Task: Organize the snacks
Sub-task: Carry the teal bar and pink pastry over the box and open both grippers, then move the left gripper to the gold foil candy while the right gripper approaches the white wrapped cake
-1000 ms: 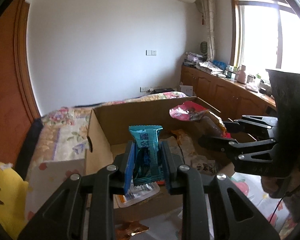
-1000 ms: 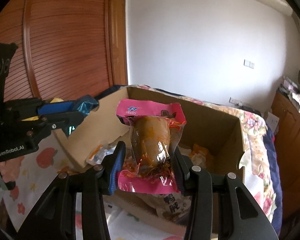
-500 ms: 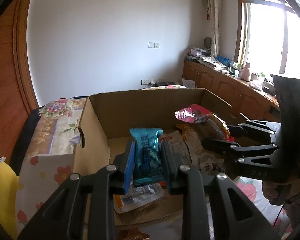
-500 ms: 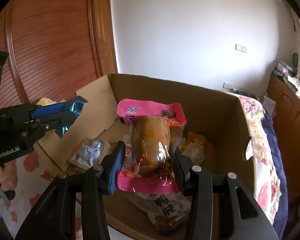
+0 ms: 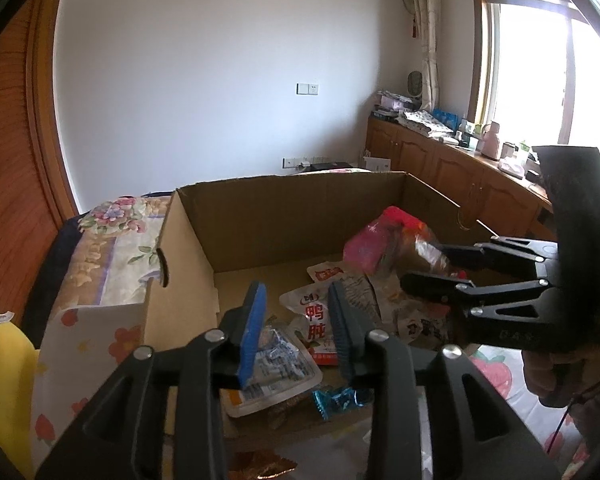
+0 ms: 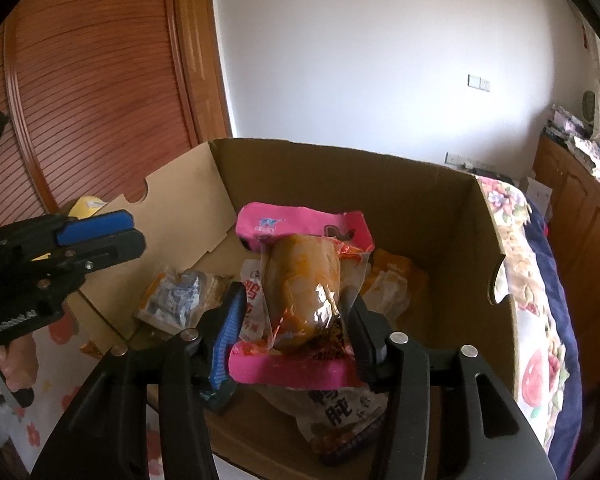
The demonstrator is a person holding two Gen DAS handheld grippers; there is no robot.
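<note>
An open cardboard box (image 5: pixel 284 216) holds several snack packets. My left gripper (image 5: pixel 298 328) is open and empty above the box's near edge. The teal snack packet (image 5: pixel 338 398) lies in the box just below its fingers. My right gripper (image 6: pixel 296 332) is shut on a pink packet with a brown snack inside (image 6: pixel 304 280), held over the box; it also shows in the left wrist view (image 5: pixel 384 240). The box also shows in the right wrist view (image 6: pixel 380 200), where the left gripper (image 6: pixel 100 236) is at the left.
White packets with red print (image 5: pixel 312 316) and a clear packet (image 5: pixel 272 368) lie in the box. A floral cloth (image 5: pixel 112 248) covers the surface around it. A yellow object (image 5: pixel 0 360) sits at far left. Wooden cabinets (image 5: pixel 460 172) stand at right.
My left gripper has opened and dropped the teal packet into the box. Both grippers have moved closer over the box; the right still holds the pink packet.
</note>
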